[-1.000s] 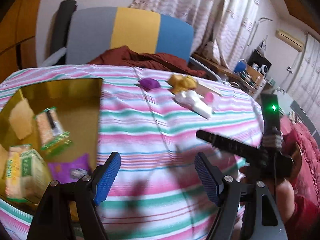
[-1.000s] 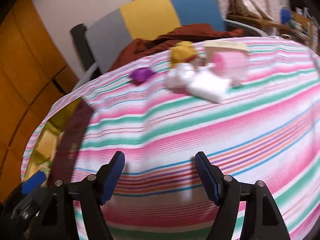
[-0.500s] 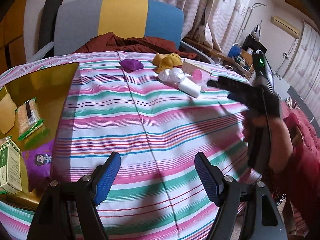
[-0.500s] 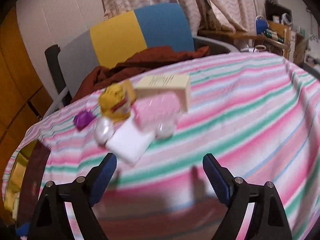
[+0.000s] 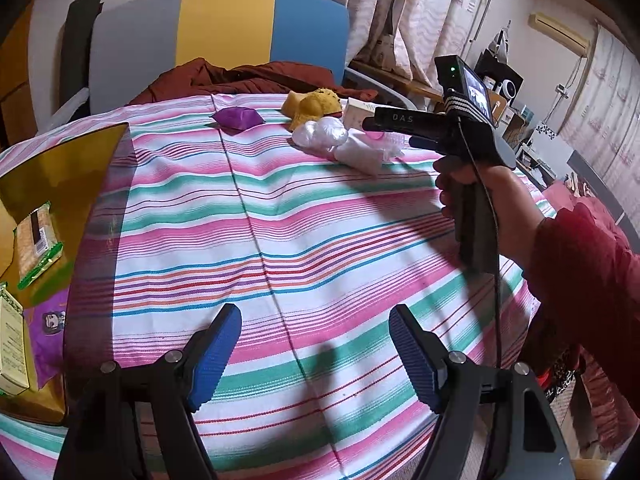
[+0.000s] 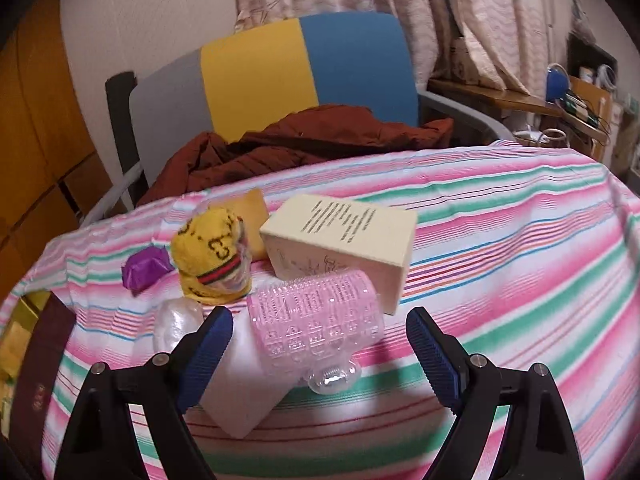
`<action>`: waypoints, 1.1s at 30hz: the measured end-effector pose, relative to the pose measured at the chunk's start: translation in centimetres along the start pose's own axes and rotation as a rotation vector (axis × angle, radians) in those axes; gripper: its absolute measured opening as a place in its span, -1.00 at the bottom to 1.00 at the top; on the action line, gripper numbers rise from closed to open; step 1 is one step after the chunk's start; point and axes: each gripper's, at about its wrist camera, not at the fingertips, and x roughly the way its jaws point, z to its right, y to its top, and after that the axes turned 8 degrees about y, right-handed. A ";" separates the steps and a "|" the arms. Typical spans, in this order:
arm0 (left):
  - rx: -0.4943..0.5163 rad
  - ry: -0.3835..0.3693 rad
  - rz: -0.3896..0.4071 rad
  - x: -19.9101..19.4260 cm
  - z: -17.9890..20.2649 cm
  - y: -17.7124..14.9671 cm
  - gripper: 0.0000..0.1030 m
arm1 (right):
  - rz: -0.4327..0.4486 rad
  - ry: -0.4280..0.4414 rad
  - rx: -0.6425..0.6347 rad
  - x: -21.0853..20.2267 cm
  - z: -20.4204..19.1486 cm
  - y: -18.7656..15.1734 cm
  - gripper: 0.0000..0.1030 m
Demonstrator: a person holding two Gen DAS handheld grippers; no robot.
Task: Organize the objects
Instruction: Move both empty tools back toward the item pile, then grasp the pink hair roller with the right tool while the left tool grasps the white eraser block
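Right gripper (image 6: 318,354) spread wide, empty, flanking one pink roller (image 6: 316,320). Left gripper (image 5: 316,354) likewise wide, empty. One cream box (image 6: 340,240), one purple packet (image 6: 146,268) near the table's far edge.

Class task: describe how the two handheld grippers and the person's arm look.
Both the left gripper and right gripper have black frames, silver screws and ribbed blue pads. The right carries "DAS" lettering, a green light, a small screen and a black cable. The sleeve is red.
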 end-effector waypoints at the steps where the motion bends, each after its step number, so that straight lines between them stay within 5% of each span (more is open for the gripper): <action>1: -0.001 0.001 -0.005 0.2 0.0 0.1 0.51 | -0.003 0.010 -0.001 0.2 0.1 0.0 0.73; 6: 0.000 0.002 -0.017 1.0 0.1 0.5 0.51 | -0.032 0.014 0.005 1.1 0.3 -0.2 0.42; 16: -0.002 -0.010 -0.026 2.7 0.8 2.1 0.51 | 0.046 -0.060 0.089 -1.8 1.7 -1.8 0.40; 24: 0.036 -0.028 -0.035 6.3 3.2 5.9 0.51 | 0.157 -0.198 0.215 -5.9 3.9 -4.2 0.40; 33: 0.148 -0.012 -0.038 12.1 6.7 11.1 0.51 | 0.179 -0.259 0.294 -6.6 5.2 -4.8 0.40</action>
